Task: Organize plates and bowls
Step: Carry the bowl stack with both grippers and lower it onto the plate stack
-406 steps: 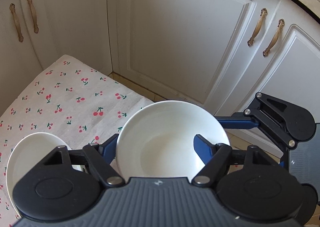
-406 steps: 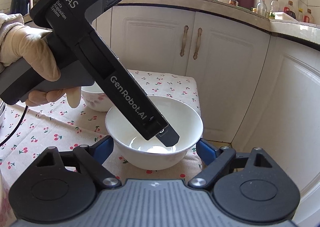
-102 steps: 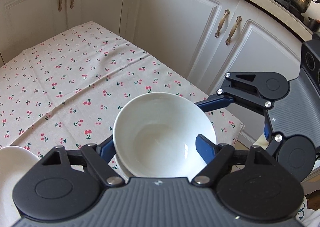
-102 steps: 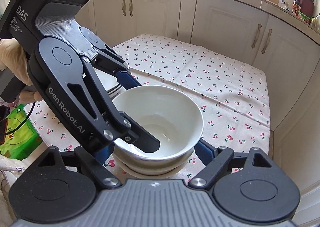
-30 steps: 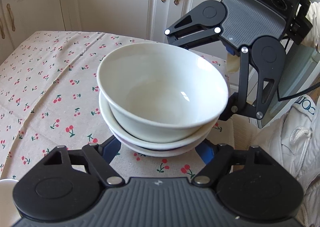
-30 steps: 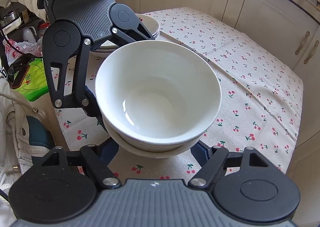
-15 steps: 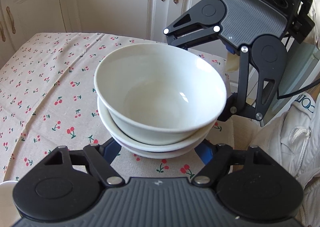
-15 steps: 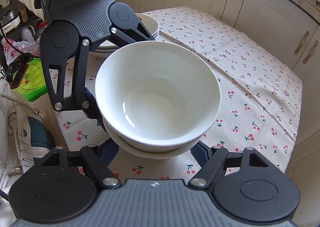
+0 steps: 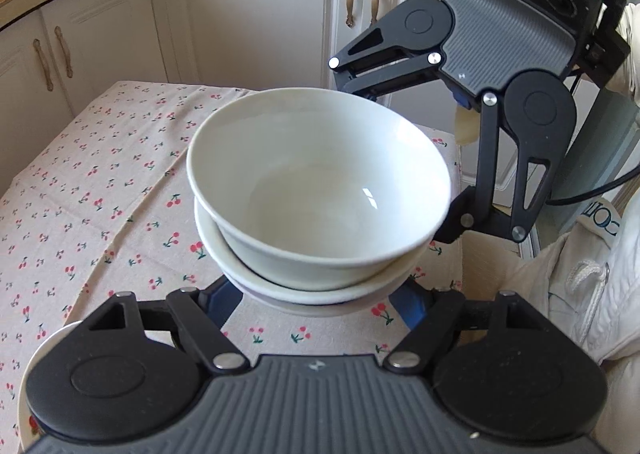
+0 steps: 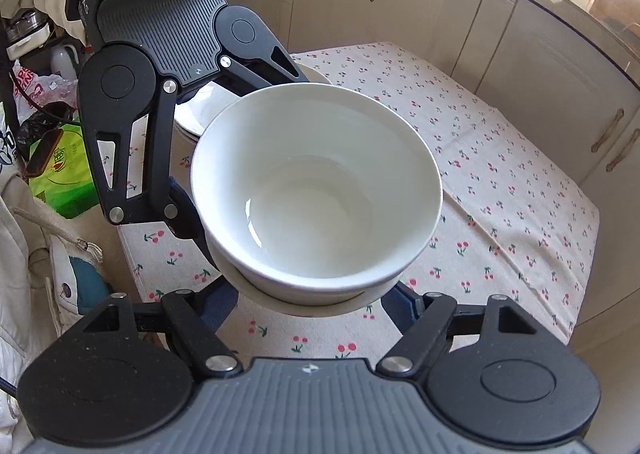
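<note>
In our left wrist view the stack of white bowls (image 9: 320, 193) fills the centre, and our left gripper (image 9: 320, 300) grips its lower part from 6 o'clock, one blue finger (image 9: 220, 300) pressed to each side below the rims, so the jaws are clamped on the stack. Our right gripper (image 9: 448, 230) comes in from 2 o'clock and meets the stack at about 3 o'clock. In our right wrist view the same stack sits centred, our right gripper's jaws likewise clamped on its base from 6 o'clock, with the left gripper arriving from 10 o'clock. The stack appears lifted just above the cherry-print tablecloth (image 9: 100, 189) near the table's corner. A pile of white plates (image 10: 196, 109) lies at 10 o'clock behind the left gripper. Cream cabinet doors (image 9: 256, 21) run across 12 o'clock, and a white jacket (image 9: 580, 278) shows at 4 o'clock.
</note>
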